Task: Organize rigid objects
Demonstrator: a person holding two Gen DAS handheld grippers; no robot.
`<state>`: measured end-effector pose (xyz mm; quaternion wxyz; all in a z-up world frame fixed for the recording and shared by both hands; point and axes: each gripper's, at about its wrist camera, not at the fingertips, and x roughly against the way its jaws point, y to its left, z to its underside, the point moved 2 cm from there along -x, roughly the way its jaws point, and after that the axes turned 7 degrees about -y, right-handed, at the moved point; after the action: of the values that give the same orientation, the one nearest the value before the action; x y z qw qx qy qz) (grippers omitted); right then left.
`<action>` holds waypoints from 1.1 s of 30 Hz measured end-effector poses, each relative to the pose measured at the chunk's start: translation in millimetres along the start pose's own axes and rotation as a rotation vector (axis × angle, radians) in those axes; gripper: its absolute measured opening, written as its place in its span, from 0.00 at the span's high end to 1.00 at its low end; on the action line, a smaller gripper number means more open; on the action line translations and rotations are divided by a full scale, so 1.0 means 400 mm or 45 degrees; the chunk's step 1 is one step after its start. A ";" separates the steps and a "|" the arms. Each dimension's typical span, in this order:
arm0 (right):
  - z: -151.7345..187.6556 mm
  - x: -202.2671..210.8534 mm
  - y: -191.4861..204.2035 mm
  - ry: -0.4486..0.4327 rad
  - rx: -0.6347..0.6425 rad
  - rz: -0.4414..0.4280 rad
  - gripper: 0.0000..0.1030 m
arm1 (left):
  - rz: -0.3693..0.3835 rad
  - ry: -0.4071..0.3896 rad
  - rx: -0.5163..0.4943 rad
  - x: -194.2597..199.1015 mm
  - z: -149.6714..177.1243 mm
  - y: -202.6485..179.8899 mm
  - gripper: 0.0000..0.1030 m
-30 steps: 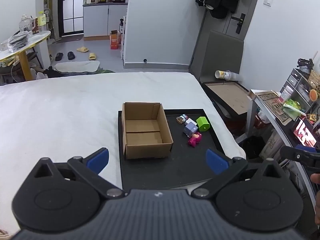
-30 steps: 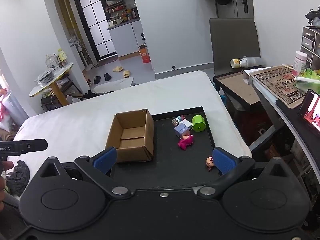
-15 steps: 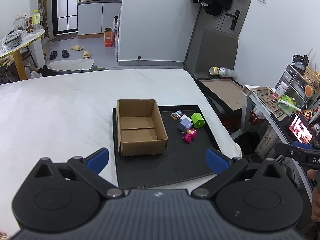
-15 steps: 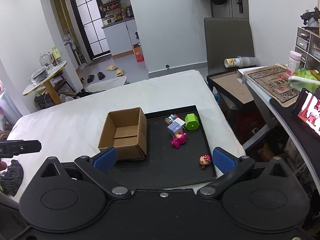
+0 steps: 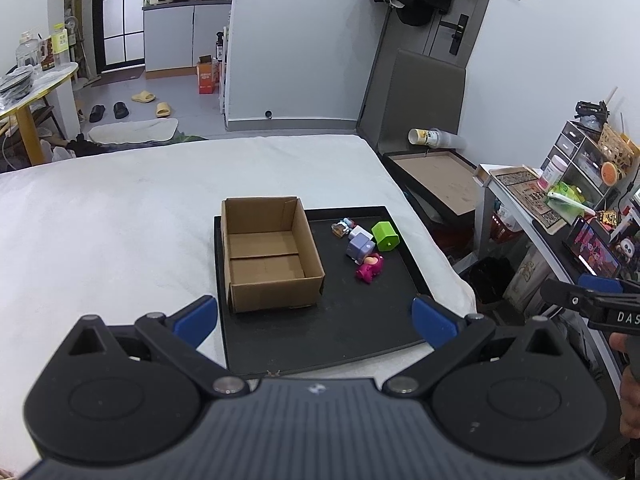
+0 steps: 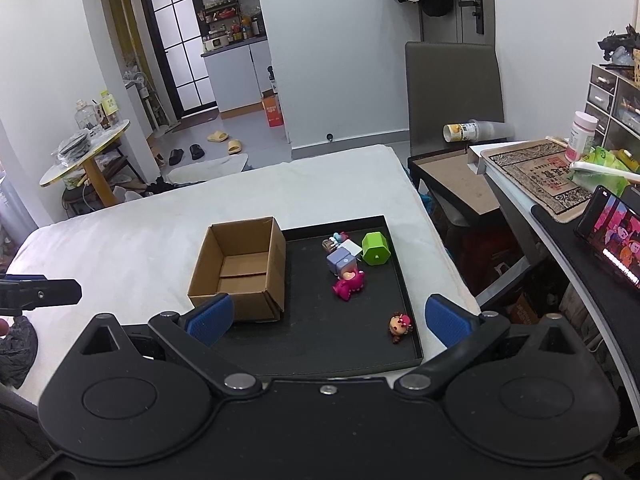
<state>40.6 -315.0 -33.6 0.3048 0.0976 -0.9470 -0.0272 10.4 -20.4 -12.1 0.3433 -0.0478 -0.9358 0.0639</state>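
An open, empty cardboard box [image 5: 268, 258] [image 6: 244, 268] stands on the left part of a black tray [image 5: 360, 332] [image 6: 320, 340] on a white bed. To its right lie small toys: a green block [image 5: 385, 236] [image 6: 375, 249], a lilac cube [image 5: 360, 247] [image 6: 340, 262], a pink figure [image 5: 370, 267] [image 6: 349, 285] and a small figure [image 5: 343, 227] [image 6: 334, 240]. A small doll head [image 6: 400, 325] lies near the tray's front right corner. My left gripper [image 5: 314, 318] and right gripper [image 6: 326, 320] are both open and empty, held back from the tray's near edge.
The white bed [image 5: 120, 220] spreads left and behind the tray. A chair [image 6: 452, 92] and a low table [image 5: 440, 180] stand to the right, beside a cluttered desk [image 6: 560, 184] with a phone [image 6: 616, 236]. A dark cloth [image 6: 16, 348] lies at the left.
Both grippers have pulled back and risen, so the tray and box look smaller and farther. The doll head has come fully into the right view. Nothing on the tray has moved.
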 end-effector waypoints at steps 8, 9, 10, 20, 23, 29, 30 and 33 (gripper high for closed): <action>0.003 -0.001 -0.003 -0.003 -0.008 0.008 0.00 | 0.004 0.003 0.010 0.000 0.001 -0.002 0.00; 0.003 -0.001 -0.002 -0.005 -0.007 0.009 0.00 | 0.004 0.003 0.009 0.000 0.001 -0.001 0.00; 0.003 0.000 -0.002 -0.008 -0.005 0.013 0.00 | 0.003 0.003 0.009 0.000 0.001 -0.001 0.00; 0.002 -0.001 -0.014 -0.021 -0.011 0.023 0.00 | 0.006 0.009 0.017 -0.005 0.005 -0.004 0.00; 0.002 0.000 -0.015 -0.024 -0.009 0.026 0.00 | 0.011 0.010 0.020 -0.007 0.007 -0.004 0.00; 0.003 0.003 -0.013 -0.024 -0.005 0.030 0.00 | 0.014 0.008 0.019 -0.005 0.007 -0.003 0.00; 0.003 0.003 -0.013 -0.024 -0.007 0.030 0.00 | 0.011 0.010 0.019 -0.006 0.008 -0.002 0.00; 0.003 0.002 -0.013 -0.022 -0.013 0.019 0.00 | 0.006 0.016 0.020 -0.008 0.008 -0.001 0.00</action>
<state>40.2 -320.3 -34.7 0.2973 0.0887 -0.9502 -0.0308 10.7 -21.4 -16.6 0.3493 -0.0478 -0.9331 0.0716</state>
